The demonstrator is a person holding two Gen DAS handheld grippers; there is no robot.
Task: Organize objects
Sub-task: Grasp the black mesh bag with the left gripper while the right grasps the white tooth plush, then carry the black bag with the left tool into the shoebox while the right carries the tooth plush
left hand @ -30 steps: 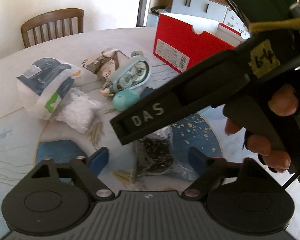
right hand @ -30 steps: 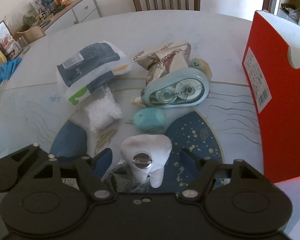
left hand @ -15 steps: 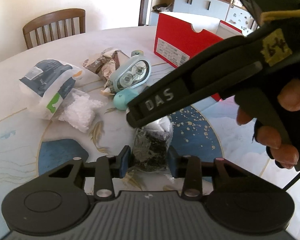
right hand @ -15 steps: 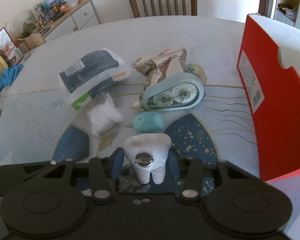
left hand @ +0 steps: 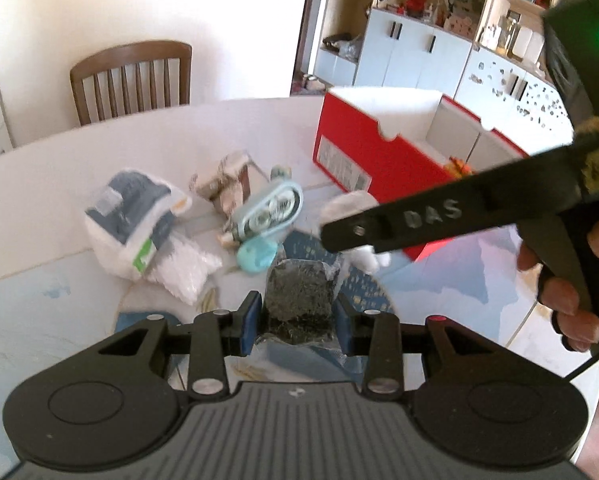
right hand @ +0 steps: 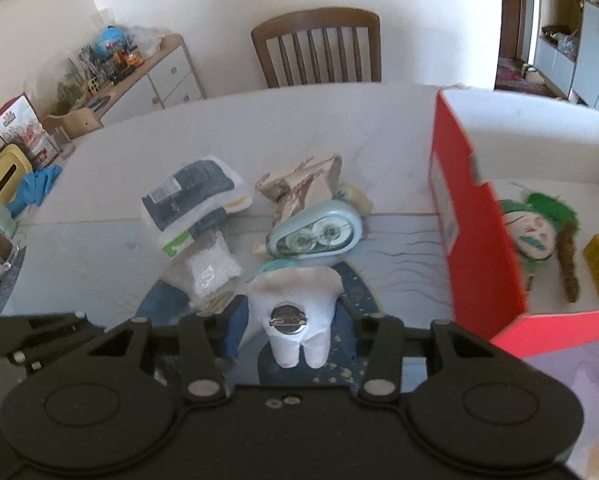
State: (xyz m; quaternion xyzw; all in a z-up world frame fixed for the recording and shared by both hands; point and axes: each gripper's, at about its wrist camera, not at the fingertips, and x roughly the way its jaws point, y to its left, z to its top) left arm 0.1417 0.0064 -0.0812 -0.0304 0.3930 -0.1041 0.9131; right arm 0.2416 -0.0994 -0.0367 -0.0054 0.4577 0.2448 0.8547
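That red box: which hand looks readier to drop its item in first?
The right. Its gripper holds the plush tooth beside the open red box. The left gripper, holding a dark packet, sits farther away, behind the right gripper.

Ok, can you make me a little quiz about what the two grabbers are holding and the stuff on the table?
1. True or false: the left gripper is shut on the clear bag of dark bits.
2. What does the right gripper hold? A) the pale blue correction-tape roller B) the white plush tooth with a metal pin C) a wooden spoon
3. Fill in: the green-haired doll lies inside the red cardboard ____.

Key: 1 true; 2 B; 3 box.
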